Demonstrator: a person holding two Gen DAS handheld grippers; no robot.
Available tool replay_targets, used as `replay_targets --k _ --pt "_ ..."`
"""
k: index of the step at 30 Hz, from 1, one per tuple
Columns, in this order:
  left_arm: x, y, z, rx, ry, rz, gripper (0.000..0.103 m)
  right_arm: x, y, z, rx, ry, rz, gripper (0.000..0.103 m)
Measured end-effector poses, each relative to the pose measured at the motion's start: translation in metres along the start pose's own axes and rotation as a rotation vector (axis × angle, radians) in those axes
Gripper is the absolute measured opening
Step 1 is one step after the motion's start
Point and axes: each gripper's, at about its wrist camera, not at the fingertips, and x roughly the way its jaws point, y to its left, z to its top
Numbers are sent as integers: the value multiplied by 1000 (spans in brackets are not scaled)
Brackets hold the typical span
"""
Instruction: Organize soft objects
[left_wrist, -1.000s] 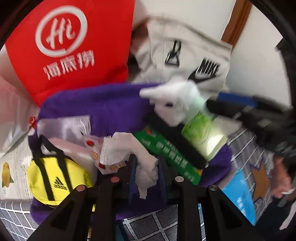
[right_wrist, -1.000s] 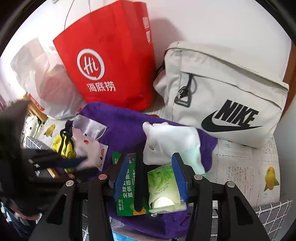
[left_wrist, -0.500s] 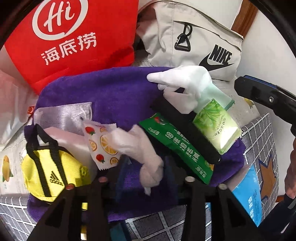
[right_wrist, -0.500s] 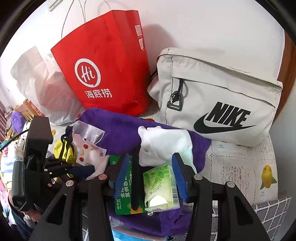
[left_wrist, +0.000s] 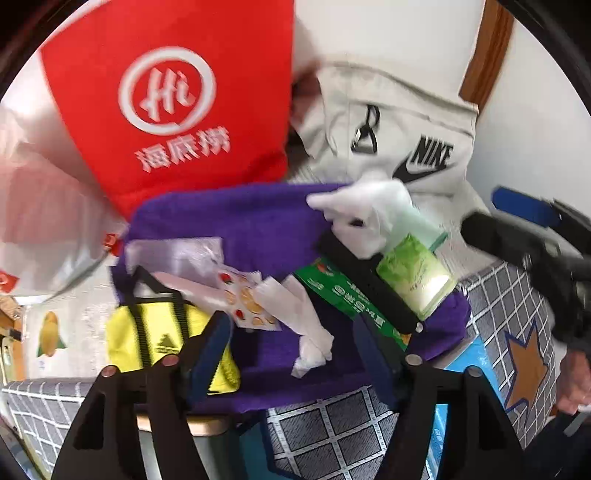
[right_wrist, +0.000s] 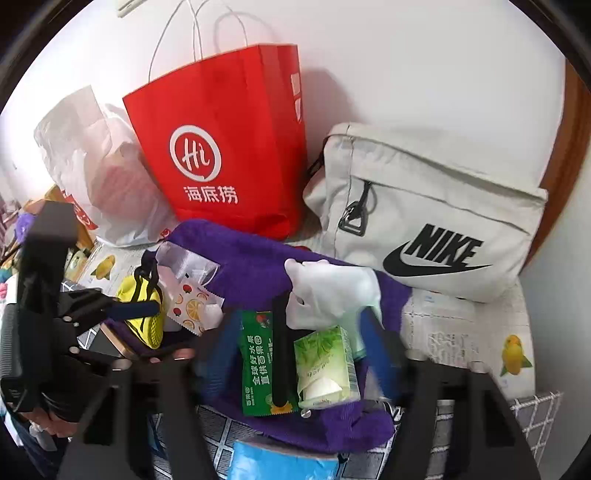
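A table (right_wrist: 461, 332) under a fruit-printed covering carries everything, with a grey grid-patterned cloth (left_wrist: 332, 417) along its near edge. At the far edge, against the wall, a red paper shopping bag (right_wrist: 229, 155) stands upright, a white plastic bag (right_wrist: 92, 177) slumps to its left, and a beige Nike bag (right_wrist: 436, 221) lies toward the far right corner.

A purple towel (left_wrist: 240, 221) is spread over the middle of the table, reaching its near edge. On the towel's right half a white stuffed toy (right_wrist: 332, 291) lies touching a green tissue pack (right_wrist: 325, 365), with a black strap-like bar (right_wrist: 280, 350) and a green snack packet (right_wrist: 255, 369) just beside it. On the left half sit a small yellow Adidas bag (left_wrist: 155, 332), a clear plastic wrapper (left_wrist: 173, 254), a fruit-printed sachet (left_wrist: 243, 299) and a crumpled white tissue (left_wrist: 303, 325).

The left gripper (left_wrist: 295, 350) hangs over the near part of the towel, its jaws opening; the crumpled tissue lies between them, touched by neither pad. The right gripper (right_wrist: 299, 354) is likewise opening, blurred, with the tissue pack and snack packet between its fingers (right_wrist: 221, 354), no pad pressing on them.

A blue package (right_wrist: 273, 461) shows at the near edge, below the towel.
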Motion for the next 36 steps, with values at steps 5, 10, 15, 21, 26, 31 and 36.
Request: replay_targets --k 5,10,15,21,26,31,36 --pt "-28 6 -14 -27 -39 41 75 -19 9 -10 3 3 -17 86" --pt "-58 11 -38 -49 -83 76 82 -32 24 -31 17 13 -23 91" --pt "-97 13 -73 -79 -136 86 85 -54 49 -59 4 7 -23 97" --pt "-135 4 -119 -86 -188 126 87 -82 71 -95 17 0 14 100" --pt "-155 -3 -152 -102 -198 136 87 -104 84 -125 23 5 20 100" --pt "-178 -18 -182 -102 -229 157 87 -130 89 -153 29 -11 14 101" --pt "-199 -29 -204 -107 -262 158 87 -158 94 -175 29 -42 -2 101"
